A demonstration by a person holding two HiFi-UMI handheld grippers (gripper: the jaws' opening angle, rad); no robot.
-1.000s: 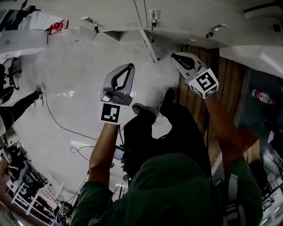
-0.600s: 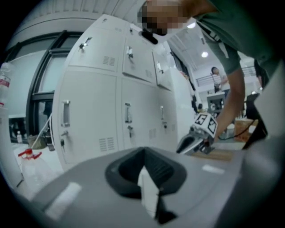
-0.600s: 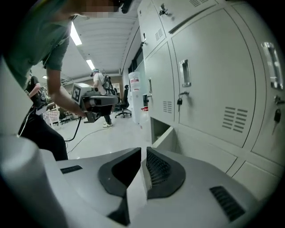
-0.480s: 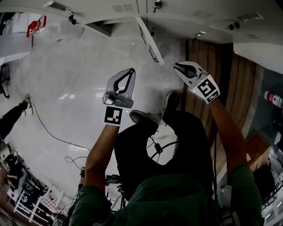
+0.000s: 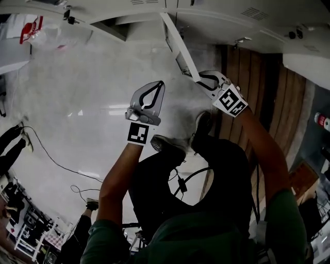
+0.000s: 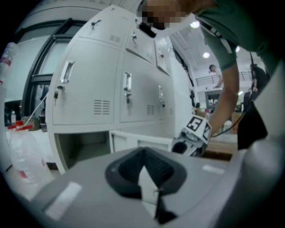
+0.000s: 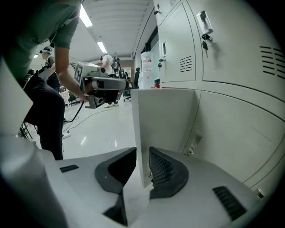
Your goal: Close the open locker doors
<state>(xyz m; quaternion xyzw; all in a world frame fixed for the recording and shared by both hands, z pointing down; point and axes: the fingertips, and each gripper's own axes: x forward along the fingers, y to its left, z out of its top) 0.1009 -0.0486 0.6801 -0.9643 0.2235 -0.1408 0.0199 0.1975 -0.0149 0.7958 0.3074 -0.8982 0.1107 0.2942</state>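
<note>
At the foot of the lockers (image 5: 221, 11): a person stands facing the white bank and looks down past dark trousers at two shoes (image 5: 167, 143).
Open door (image 5: 179, 45): it belongs to the bottom row and is swung out from the bank over the pale floor (image 5: 77, 87). The head view shows it edge-on as a thin white strip.
Open compartment (image 6: 84, 147): it sits in the bottom row under the closed doors (image 6: 84, 84) and is dark inside.
Closed doors: each has a handle and vent slots.
Around: a cable (image 5: 56, 162) trails over the floor on the left. A plastic bag (image 6: 20, 151) lies just left of the bank. A clear bottle (image 7: 146, 67) stands beyond the open door. A wooden strip (image 5: 247, 67) runs along the floor on the right.
In the way: the shoes are on the floor between the two arms, near the door's free end but apart from it.
Right gripper (image 7: 142, 168): it is at the door's free edge, low down. Its jaws have just been opening and stand apart, with the edge between them and one pad on each side. The ribbed pad (image 7: 162, 171) lies close against the door's face, but whether it presses cannot be told.
Left gripper (image 6: 144, 156): it is well left of the door, over bare floor. Its jaws meet at the tips, with nothing between them, and it touches nothing.
</note>
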